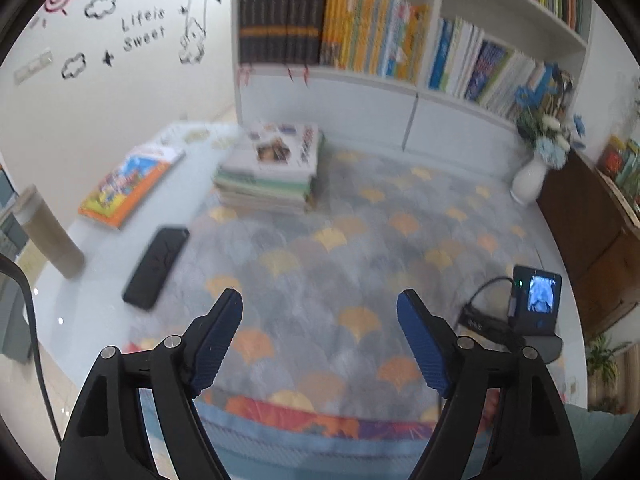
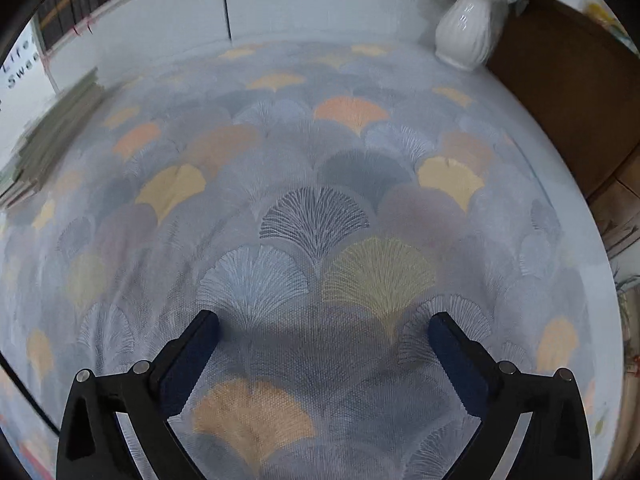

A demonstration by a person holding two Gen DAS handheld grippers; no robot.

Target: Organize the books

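Note:
A stack of books [image 1: 269, 168] lies on the table at the back, its top cover showing photos. Left of it lies a single book with a bright orange cover [image 1: 130, 182]. Behind, a white bookshelf [image 1: 416, 92] holds rows of upright books. My left gripper [image 1: 320, 312] hangs open over the fan-patterned tablecloth [image 1: 360, 216], well short of the stack, nothing between its blue pads. My right gripper [image 2: 323, 330] is open wide above the tablecloth [image 2: 320, 160], also empty. The blurred edge of the book stack [image 2: 52, 132] shows at far left in the right wrist view.
A black phone [image 1: 157, 267] and a beige cylinder cup [image 1: 50, 234] sit at the left. A white vase with flowers [image 1: 530, 180] stands back right by a brown cabinet [image 1: 592, 240]. The other gripper's camera unit with a small screen [image 1: 536, 300] is at right. The vase [image 2: 466, 36] shows again.

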